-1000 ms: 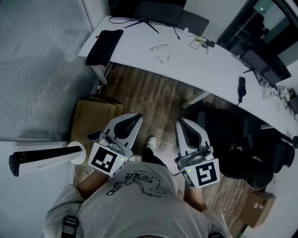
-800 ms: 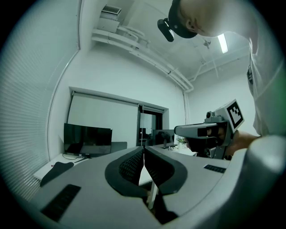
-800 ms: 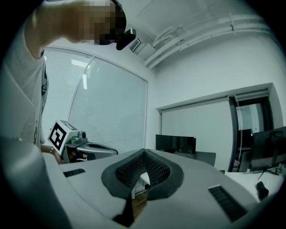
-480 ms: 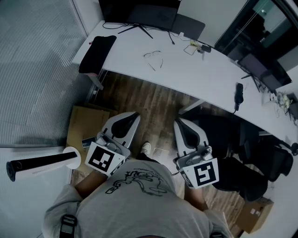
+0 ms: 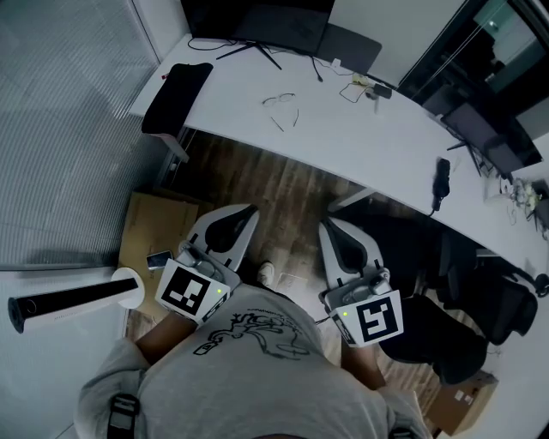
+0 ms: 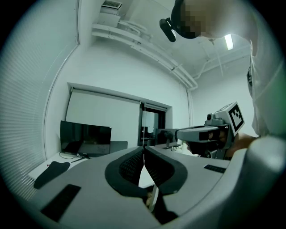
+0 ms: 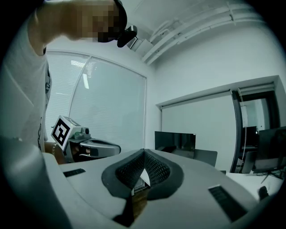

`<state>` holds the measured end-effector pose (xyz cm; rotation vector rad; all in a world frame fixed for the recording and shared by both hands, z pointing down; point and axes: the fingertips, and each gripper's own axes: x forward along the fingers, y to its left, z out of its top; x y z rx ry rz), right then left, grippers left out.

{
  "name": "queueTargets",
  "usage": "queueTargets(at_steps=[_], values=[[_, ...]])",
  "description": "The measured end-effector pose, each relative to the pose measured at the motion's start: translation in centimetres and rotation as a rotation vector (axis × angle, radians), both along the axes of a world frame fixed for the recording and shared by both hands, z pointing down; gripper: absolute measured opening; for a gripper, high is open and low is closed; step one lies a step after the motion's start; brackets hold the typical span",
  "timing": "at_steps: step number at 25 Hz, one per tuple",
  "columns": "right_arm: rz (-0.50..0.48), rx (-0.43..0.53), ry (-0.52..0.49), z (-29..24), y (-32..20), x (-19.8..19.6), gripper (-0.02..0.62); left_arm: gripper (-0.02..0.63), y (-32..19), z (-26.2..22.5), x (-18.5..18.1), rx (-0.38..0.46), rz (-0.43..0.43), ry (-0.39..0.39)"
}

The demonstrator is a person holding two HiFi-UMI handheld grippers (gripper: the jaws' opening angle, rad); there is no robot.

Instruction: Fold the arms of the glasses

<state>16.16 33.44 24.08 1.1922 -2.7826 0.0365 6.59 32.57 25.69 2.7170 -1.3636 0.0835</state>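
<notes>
A pair of thin-framed glasses lies on the long white desk with its arms spread open, far ahead of both grippers. My left gripper is held level over the wooden floor, jaws shut with nothing between them. My right gripper sits beside it, also shut and empty. In the left gripper view the closed jaws point toward the desk, and the right gripper shows at the right. In the right gripper view the shut jaws point the same way, with the left gripper at the left.
On the desk stand a dark monitor, a black pad, cables and a black handset. A black office chair stands right of me. Cardboard boxes and a white tube device lie at the left.
The desk and glasses have shifted left in the head view as I move across the floor. Both grippers keep their pose, shut and side by side.
</notes>
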Motion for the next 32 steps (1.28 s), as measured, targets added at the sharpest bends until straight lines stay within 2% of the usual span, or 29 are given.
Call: queueTargets(at_steps=[13, 23, 30, 32], values=[[-0.011, -0.014, 0.023, 1.0, -7.4, -2.1, 0.009, 0.021, -7.6, 1.0, -2.0, -0.004, -0.003, 0.01], [-0.017, 0.001, 0.037, 0.5, -17.3, -5.6, 0.009, 0.023, -17.5, 0.4, -5.5, 0.01, -0.019, 0.037], [0.011, 0.028, -0.031, -1.4, -24.7, -9.1, 0.009, 0.023, -24.6, 0.1, -8.4, 0.012, -0.018, 0.041], [0.008, 0.022, -0.021, -1.2, -26.8, -9.8, 0.009, 0.023, -26.7, 0.3, -9.0, 0.001, -0.011, 0.039]])
